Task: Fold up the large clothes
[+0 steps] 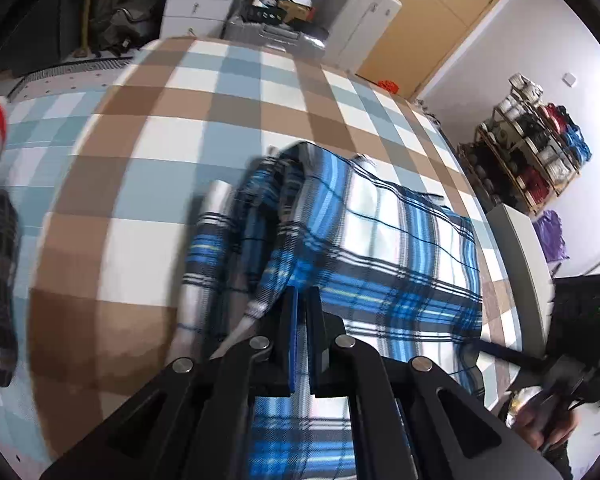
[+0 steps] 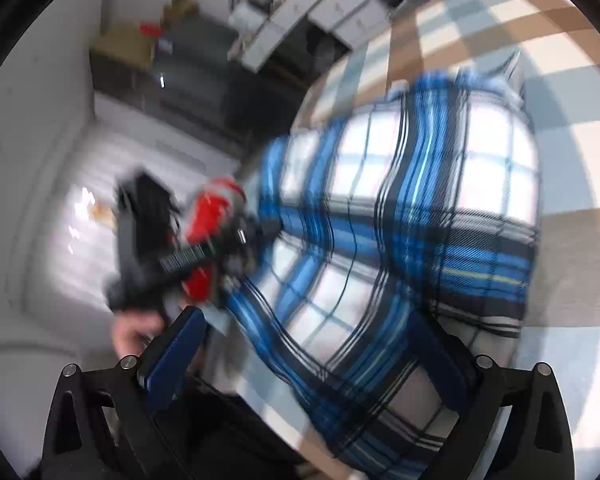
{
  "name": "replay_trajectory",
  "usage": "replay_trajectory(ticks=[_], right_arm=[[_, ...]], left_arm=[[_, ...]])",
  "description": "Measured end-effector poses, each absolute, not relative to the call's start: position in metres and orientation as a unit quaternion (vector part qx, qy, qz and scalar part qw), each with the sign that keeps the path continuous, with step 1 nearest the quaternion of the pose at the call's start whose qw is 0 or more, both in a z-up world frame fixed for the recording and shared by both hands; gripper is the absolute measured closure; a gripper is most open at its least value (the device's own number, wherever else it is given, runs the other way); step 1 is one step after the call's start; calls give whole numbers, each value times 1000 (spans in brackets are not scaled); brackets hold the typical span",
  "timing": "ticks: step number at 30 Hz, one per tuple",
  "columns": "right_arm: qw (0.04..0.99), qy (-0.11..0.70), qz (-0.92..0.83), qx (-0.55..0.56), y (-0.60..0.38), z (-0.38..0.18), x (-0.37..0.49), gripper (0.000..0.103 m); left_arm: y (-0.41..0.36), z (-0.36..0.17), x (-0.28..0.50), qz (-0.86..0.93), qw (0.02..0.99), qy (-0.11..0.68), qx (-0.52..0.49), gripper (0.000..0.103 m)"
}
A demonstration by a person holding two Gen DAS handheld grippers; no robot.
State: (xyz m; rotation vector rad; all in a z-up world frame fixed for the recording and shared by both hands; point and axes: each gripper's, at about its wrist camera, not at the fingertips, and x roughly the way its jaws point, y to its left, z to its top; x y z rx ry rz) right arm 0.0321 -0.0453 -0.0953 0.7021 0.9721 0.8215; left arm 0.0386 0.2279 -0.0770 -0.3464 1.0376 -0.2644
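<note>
Two grippers work a blue plaid shirt (image 1: 400,248) lying on the checked bedcover (image 1: 148,160). The left gripper (image 1: 303,300) is pinched closed over the shirt's near edge; the right gripper (image 2: 312,344) gapes wide, gripping nothing, above the cloth.

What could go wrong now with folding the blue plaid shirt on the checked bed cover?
1. The left tongs are shut at the blue plaid shirt; one grip may drag the fold crooked.
2. The right tongs are open, so that side lies loose and may slip.
3. The sleeve is bunched and may get folded in creased.
</note>
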Motion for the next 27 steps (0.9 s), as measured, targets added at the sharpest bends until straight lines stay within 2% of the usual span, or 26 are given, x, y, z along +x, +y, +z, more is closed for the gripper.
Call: replay_trajectory(ticks=[4,7,10,16,27], right_arm=[[785,416,312,336,-89,-86,31,0],[771,454,282,347,-103,-107,41,0],[754,498,271,332,-95,-125,50,0],[748,534,278,280,-55,-129,65,0],[734,550,291,271,-21,-128,93,0]], left_arm=[[248,-74,31,-96,859,481,-150,103],[258,-79,31,-151,833,490,-205,103],[252,-86,34,-204,802,511,-233,103],[231,-102,39,-205,791,547,-185,103],[239,-117,43,-211,766,568,-215,103]])
